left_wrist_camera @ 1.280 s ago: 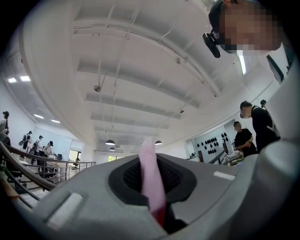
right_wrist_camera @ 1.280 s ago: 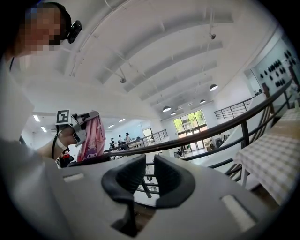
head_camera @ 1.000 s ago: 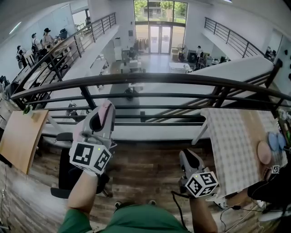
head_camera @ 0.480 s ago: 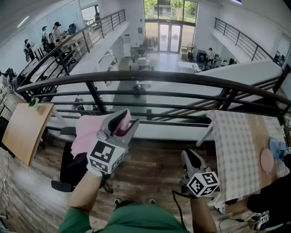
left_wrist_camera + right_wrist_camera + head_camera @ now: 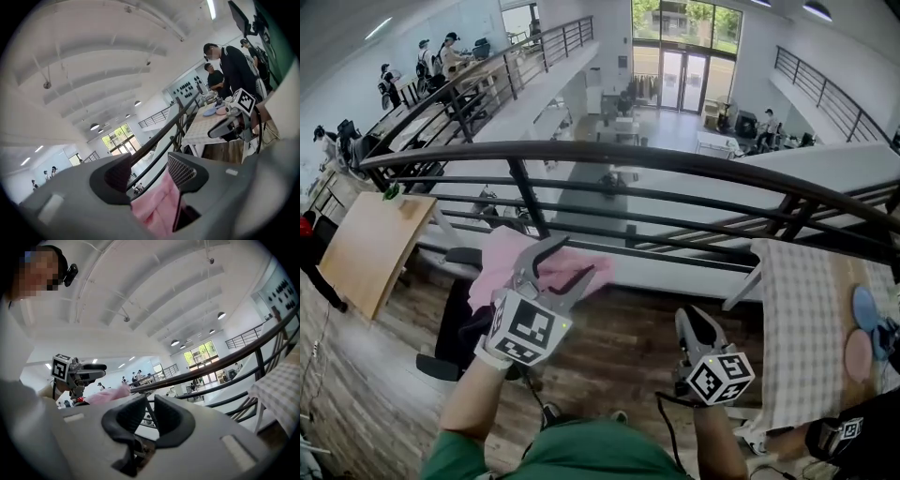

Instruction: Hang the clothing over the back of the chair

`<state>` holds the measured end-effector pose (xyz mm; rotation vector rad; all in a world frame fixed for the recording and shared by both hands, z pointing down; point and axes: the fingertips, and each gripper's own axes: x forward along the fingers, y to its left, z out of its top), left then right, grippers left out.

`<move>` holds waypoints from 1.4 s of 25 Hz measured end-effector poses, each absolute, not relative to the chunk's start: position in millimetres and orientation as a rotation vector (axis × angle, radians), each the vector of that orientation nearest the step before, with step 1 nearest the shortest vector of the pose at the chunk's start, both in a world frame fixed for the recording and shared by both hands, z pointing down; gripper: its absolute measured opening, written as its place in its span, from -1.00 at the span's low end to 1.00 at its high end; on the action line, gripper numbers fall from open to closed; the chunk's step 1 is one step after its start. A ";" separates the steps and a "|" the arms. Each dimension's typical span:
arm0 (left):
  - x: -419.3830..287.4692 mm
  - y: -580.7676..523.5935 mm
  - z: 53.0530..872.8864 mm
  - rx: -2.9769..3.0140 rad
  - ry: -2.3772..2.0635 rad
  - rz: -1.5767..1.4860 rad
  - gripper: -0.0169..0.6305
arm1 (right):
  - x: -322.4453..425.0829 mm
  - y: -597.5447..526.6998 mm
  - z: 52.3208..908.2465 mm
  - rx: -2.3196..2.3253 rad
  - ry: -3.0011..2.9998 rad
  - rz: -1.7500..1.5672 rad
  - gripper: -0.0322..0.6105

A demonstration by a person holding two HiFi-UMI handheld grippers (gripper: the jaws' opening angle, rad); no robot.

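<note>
The pink clothing [image 5: 502, 265] lies draped over the top of the black chair's [image 5: 450, 328] back, left of centre in the head view. My left gripper [image 5: 565, 262] hovers at the cloth's right edge. Its jaws have just been opening and now stand wide apart. In the left gripper view the pink clothing [image 5: 157, 206] sits low between the jaws of my left gripper [image 5: 149, 164], and no pad presses on it. My right gripper [image 5: 694, 323] hangs over the wood floor to the right, shut and empty. The right gripper view shows its jaws [image 5: 151, 411] together, with the pink clothing [image 5: 108, 394] far left.
A black metal railing [image 5: 675, 164] runs across just beyond the chair, with a drop to a lower floor behind it. A wooden table [image 5: 370, 248] stands at left, and a checked-cloth table [image 5: 802, 319] with plates [image 5: 861, 309] at right. A person in black [image 5: 862, 431] stands by it.
The left gripper came down and rolled, and its jaws went from shut on the pink clothing to wide open. The cloth now rests on the chair back. The right gripper barely shifted.
</note>
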<state>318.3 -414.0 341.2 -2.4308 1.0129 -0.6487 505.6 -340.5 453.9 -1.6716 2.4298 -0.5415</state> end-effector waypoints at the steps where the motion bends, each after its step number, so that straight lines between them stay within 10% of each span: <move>1: 311.6 -413.9 345.1 -2.440 1.026 -0.658 -0.16 | 499.9 -342.9 453.8 -1.658 2.440 -0.544 -0.72; 9: 251.7 -409.0 337.4 -2.529 1.215 -0.443 -0.21 | 456.1 -354.2 448.3 -1.562 2.516 -0.518 -0.72; 19: 128.8 -385.5 335.0 -2.542 1.584 -0.153 -0.80 | 377.8 -363.3 443.1 -1.439 2.603 -0.441 -0.72; 35: -49.2 -332.8 376.2 -2.564 1.858 -0.045 -0.84 | 213.2 -337.7 399.2 -1.339 2.744 -0.188 -0.72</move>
